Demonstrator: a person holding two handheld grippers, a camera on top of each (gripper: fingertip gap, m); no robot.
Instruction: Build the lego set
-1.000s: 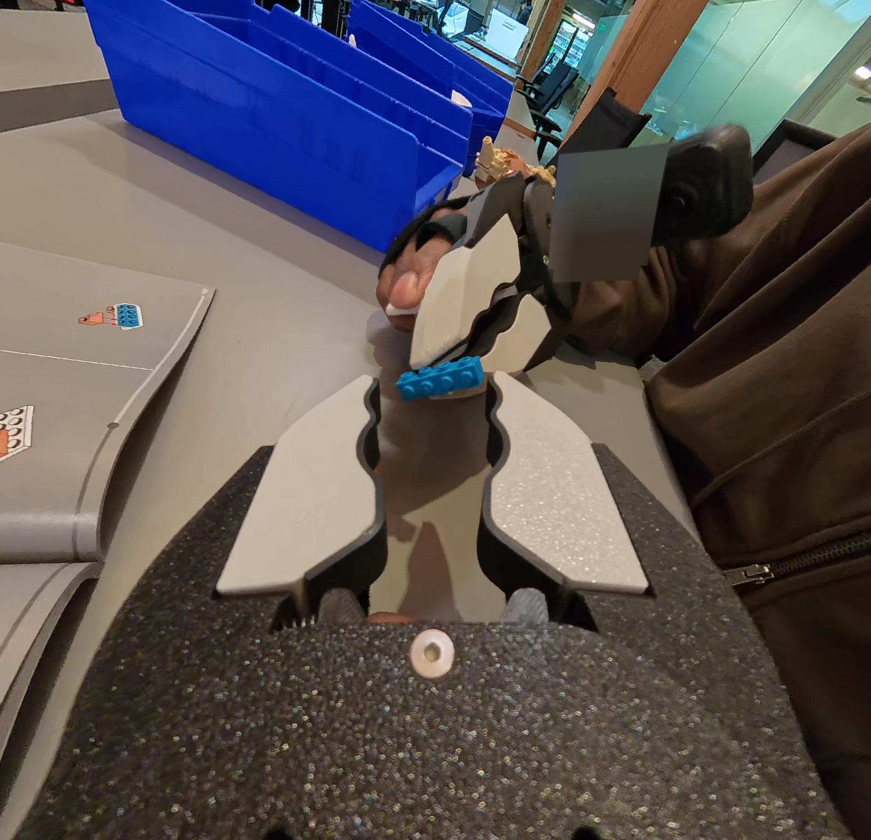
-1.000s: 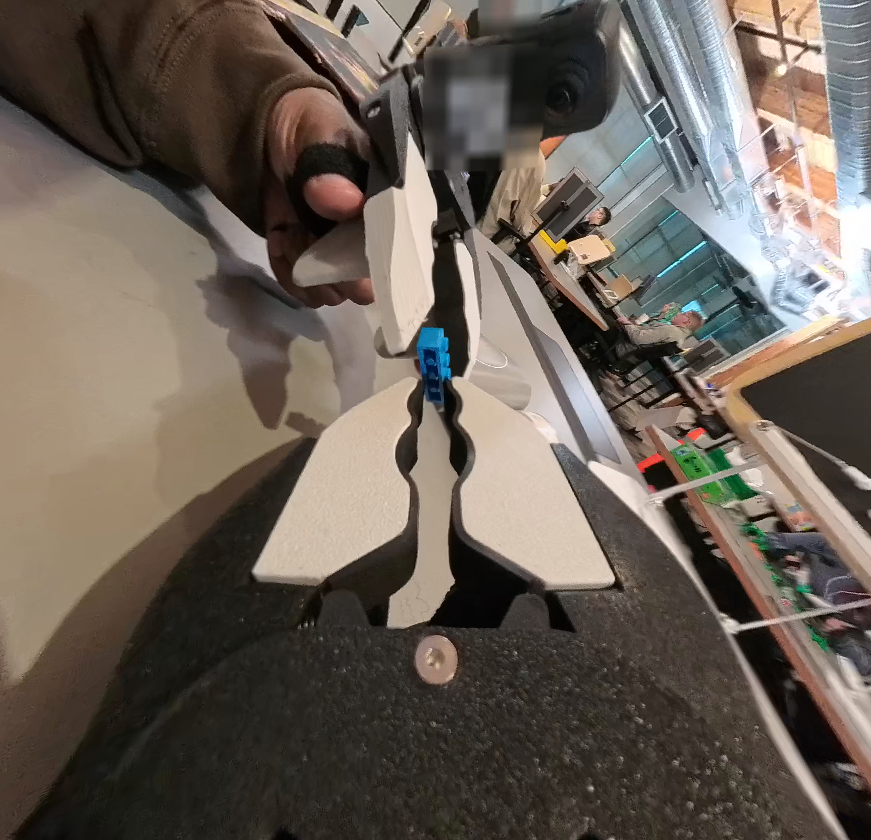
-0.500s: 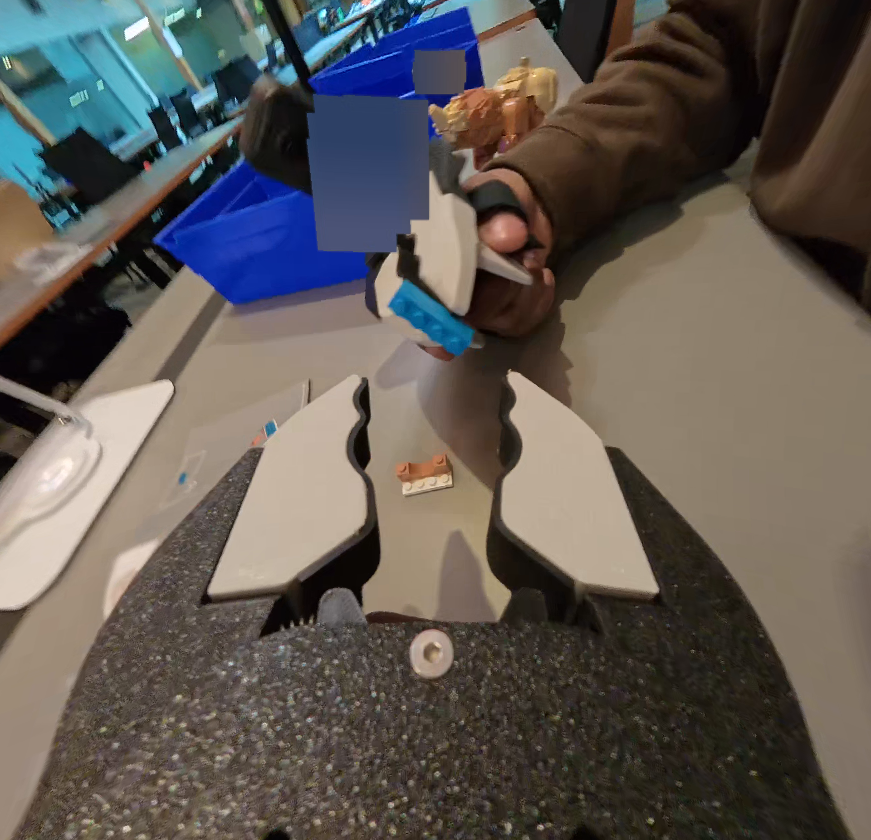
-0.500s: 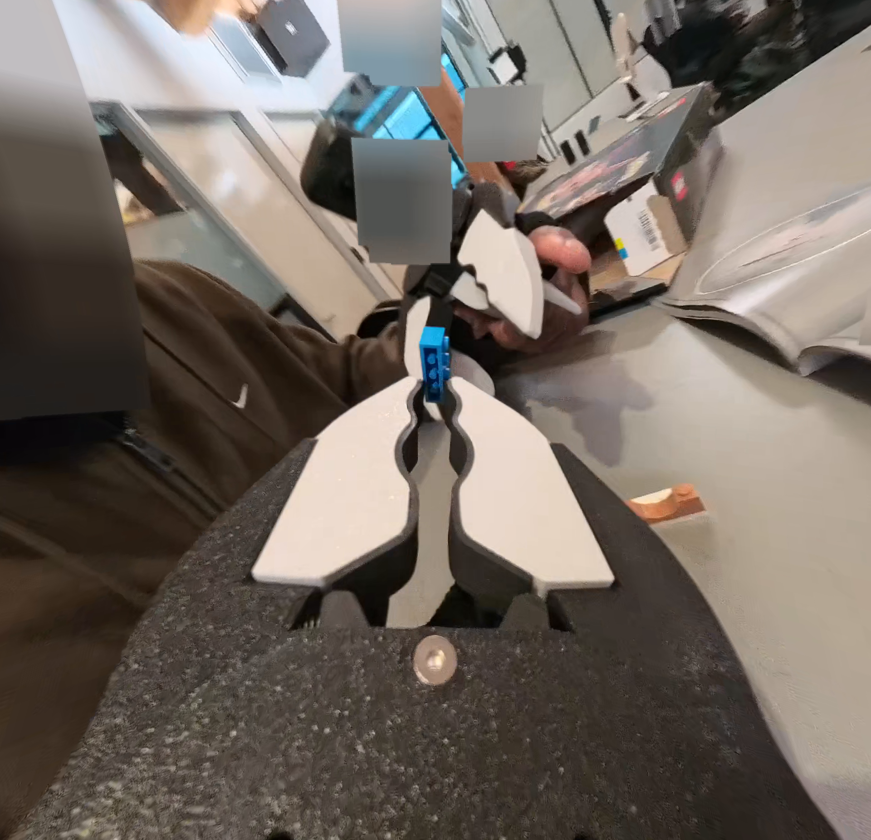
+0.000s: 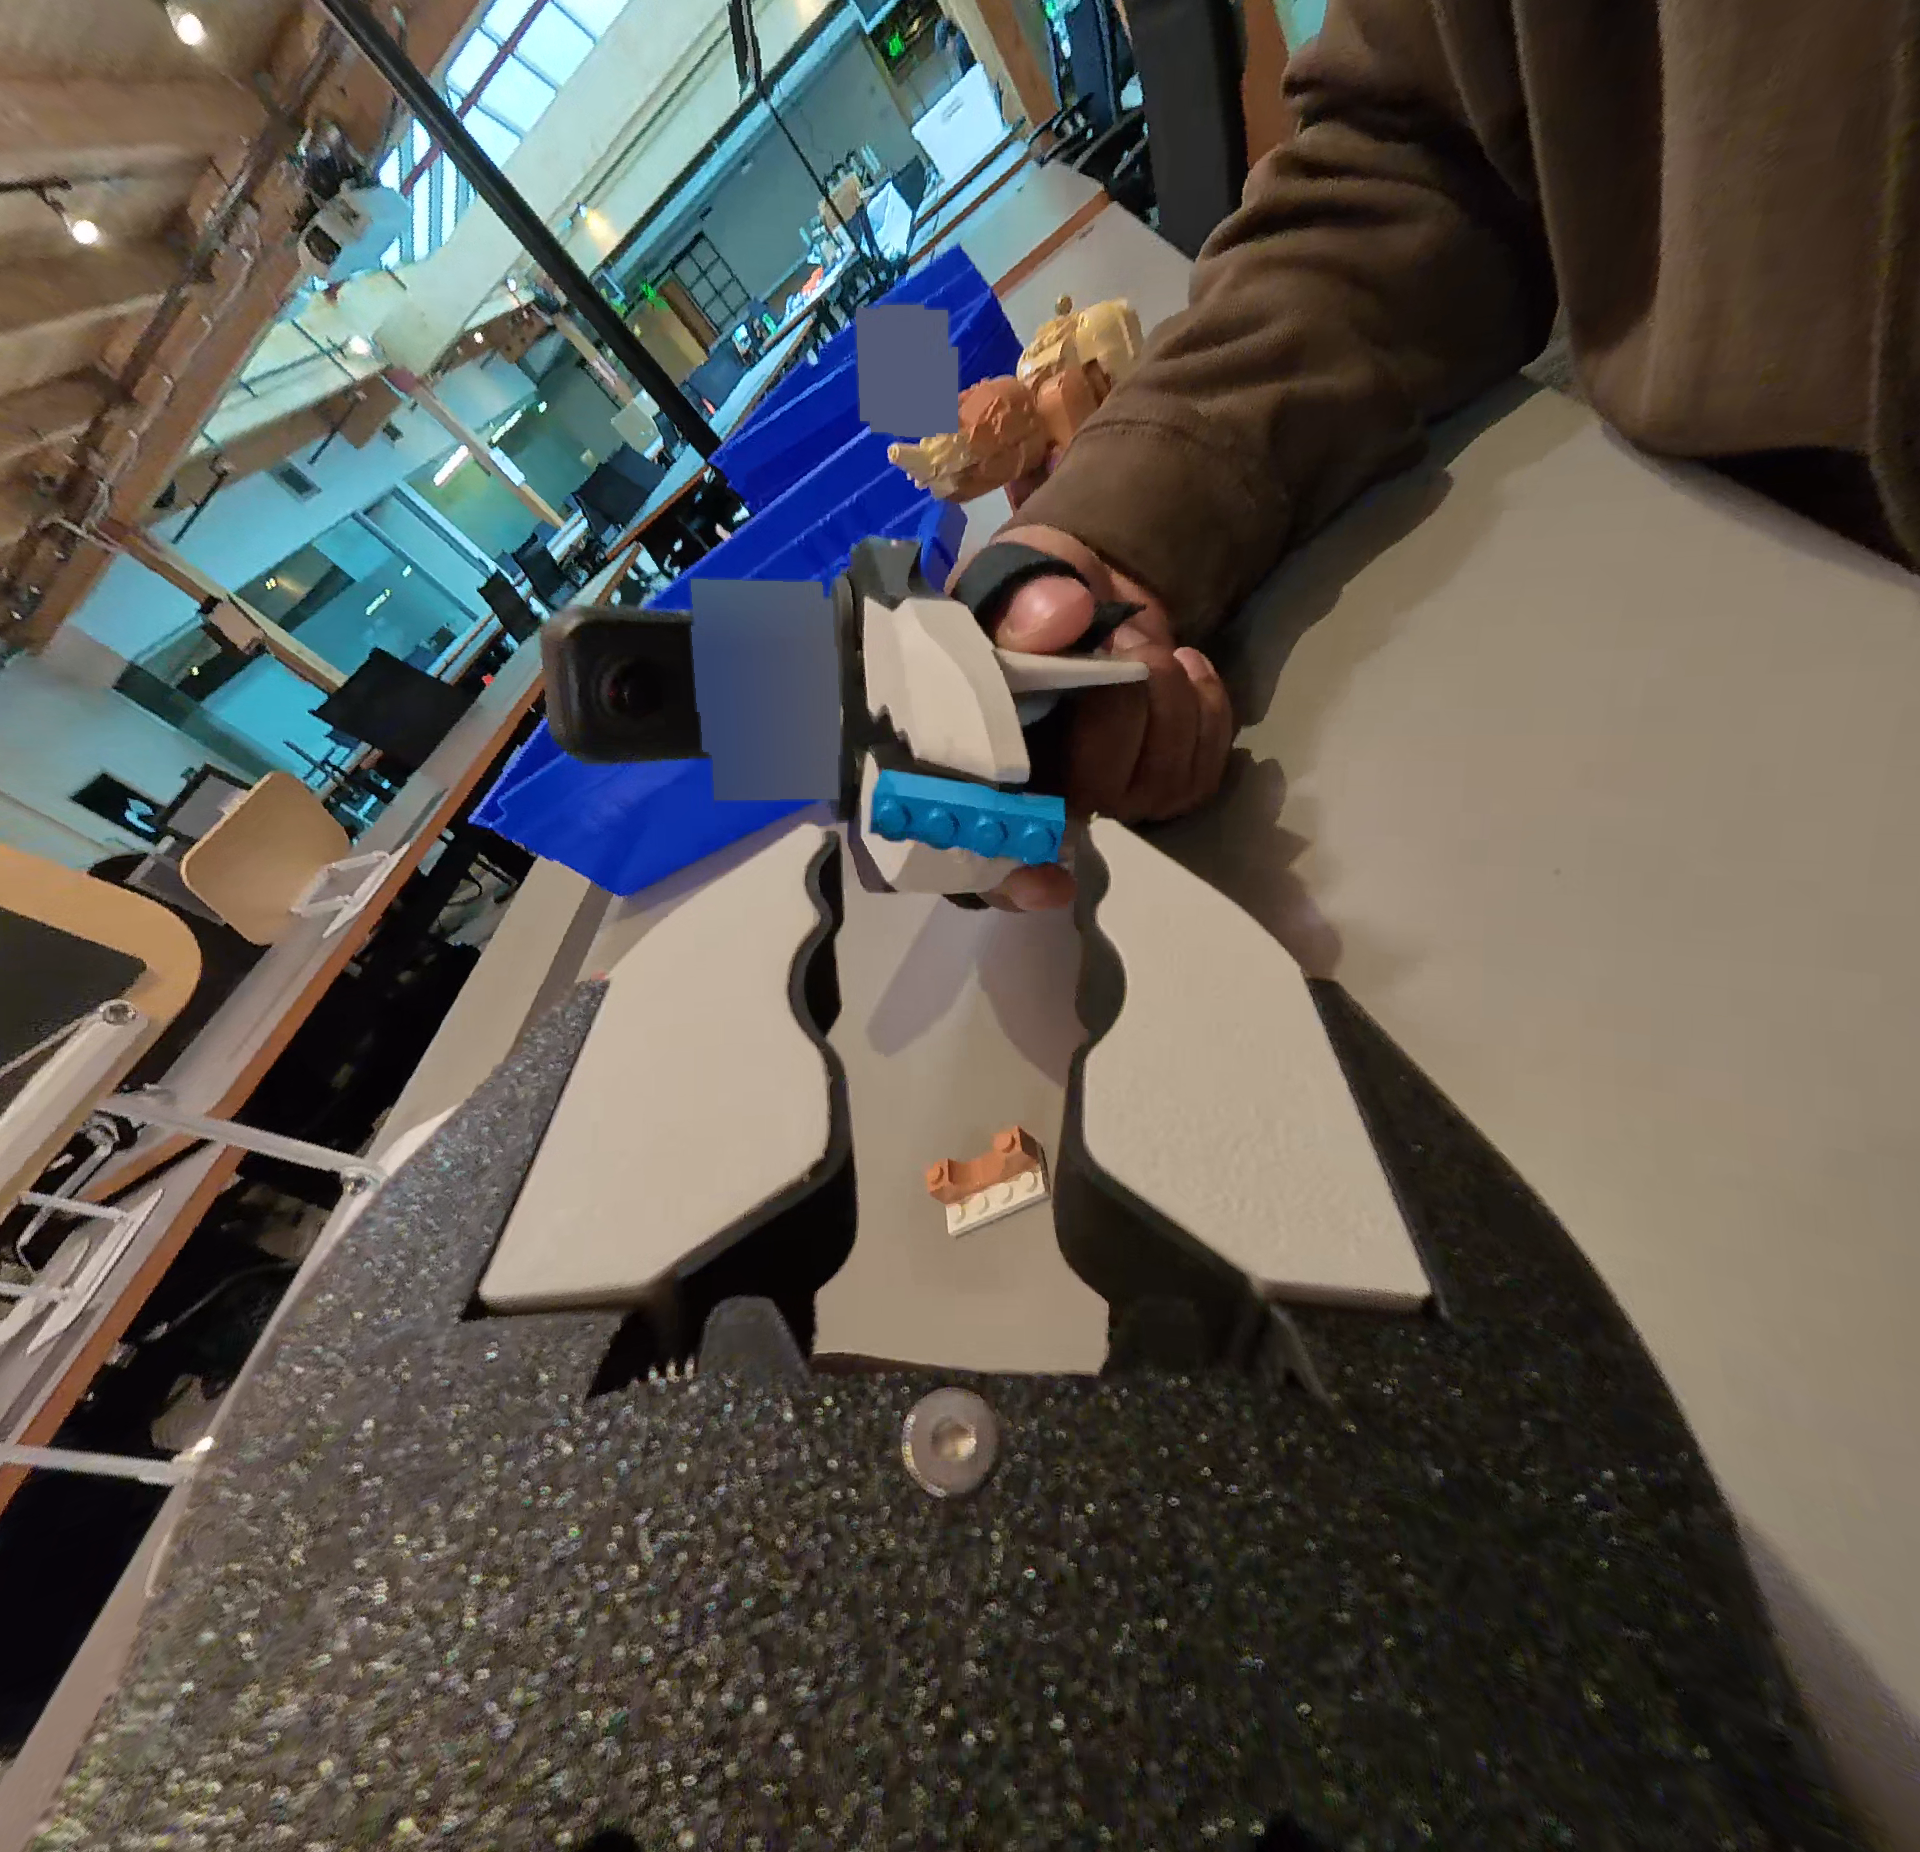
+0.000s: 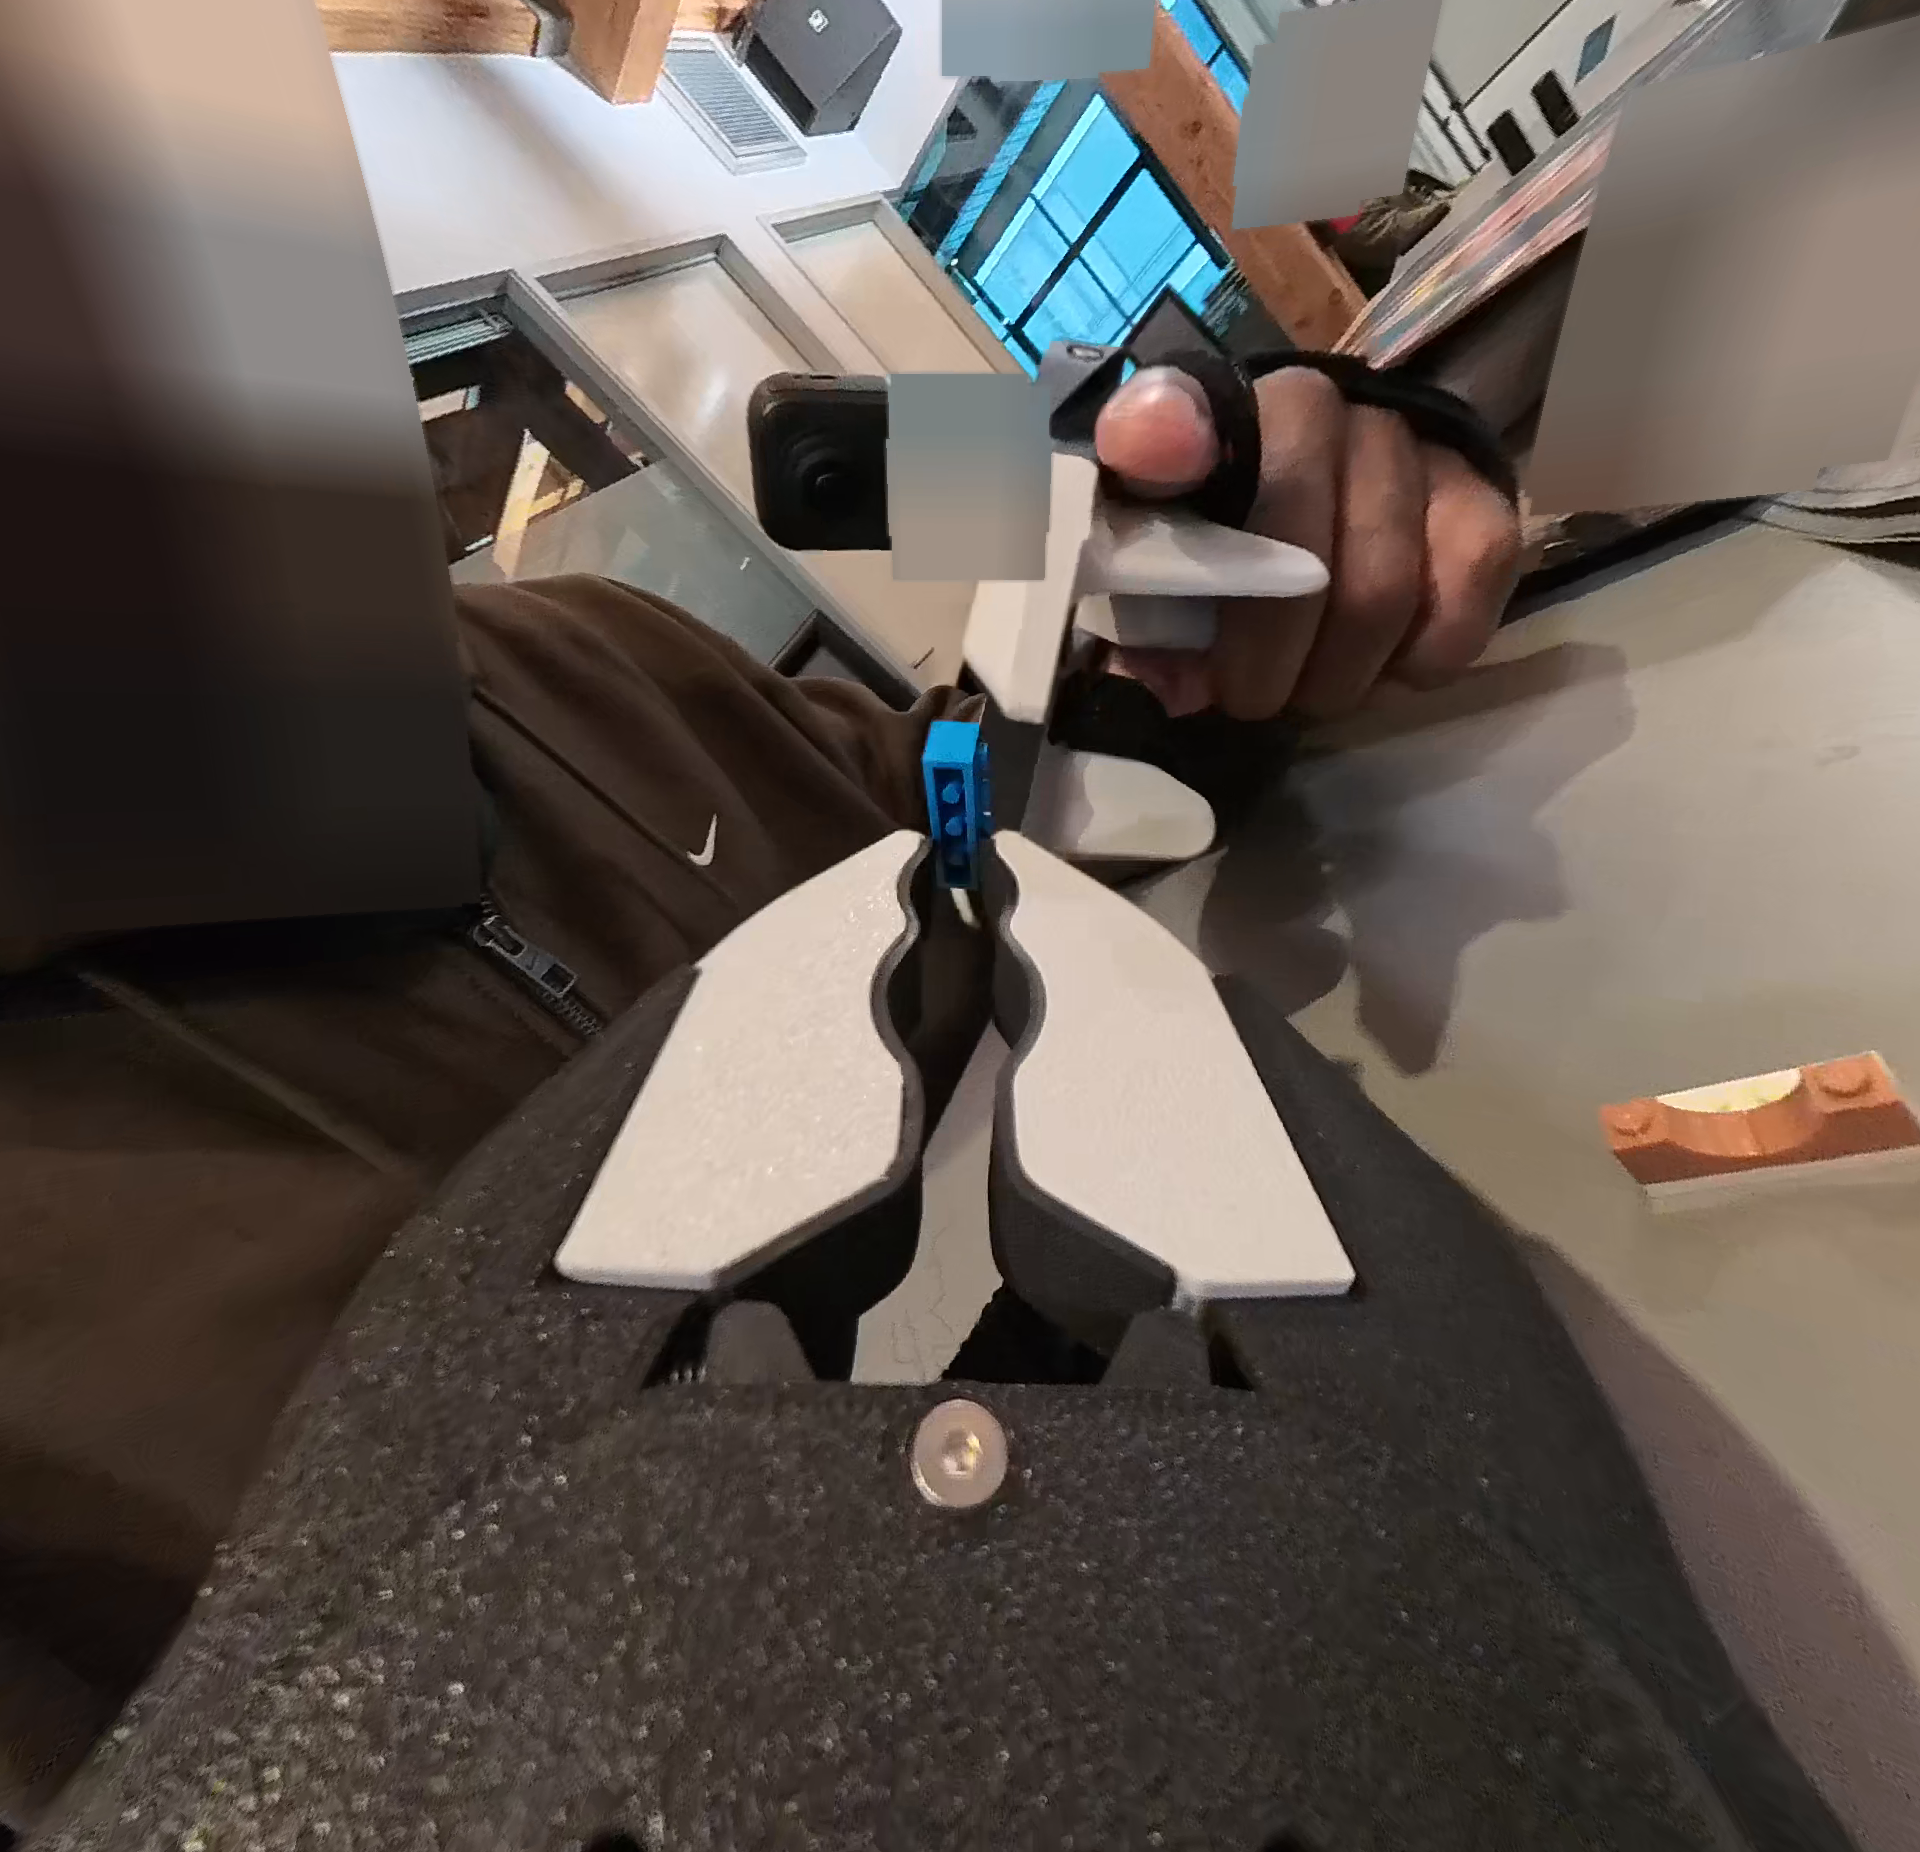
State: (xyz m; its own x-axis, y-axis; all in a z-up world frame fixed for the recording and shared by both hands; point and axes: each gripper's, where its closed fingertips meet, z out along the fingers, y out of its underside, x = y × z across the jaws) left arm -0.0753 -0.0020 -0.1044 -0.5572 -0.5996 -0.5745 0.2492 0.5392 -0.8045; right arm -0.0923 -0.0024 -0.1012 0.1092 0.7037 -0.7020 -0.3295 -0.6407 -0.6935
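Observation:
My right gripper (image 6: 956,852) is shut on a small blue brick (image 6: 954,815), held upright at its fingertips above the table. In the left wrist view the same blue brick (image 5: 968,832) lies sideways in the right gripper (image 5: 940,805), just beyond my left fingertips. My left gripper (image 5: 951,862) is open and empty, low over the grey table (image 5: 1558,867). A small brown-and-white lego piece (image 5: 987,1191) lies on the table between the left fingers, touching neither. It also shows in the right wrist view (image 6: 1756,1129). The left gripper (image 6: 1029,763) faces the right one, close to the brick.
Blue bins (image 5: 831,514) stand at the table's far side. A tan and brown lego figure (image 5: 1039,400) stands behind the person's brown sleeve (image 5: 1299,348). The table edge (image 5: 488,971) drops off to the left. A booklet (image 6: 1870,519) lies at the far right. Less than 4 cm separates the two grippers' tips.
The left gripper swung from the booklet side towards the bins and came down over the brown-and-white piece, staying open. The right gripper kept the blue brick and now sits nearer the left fingertips.

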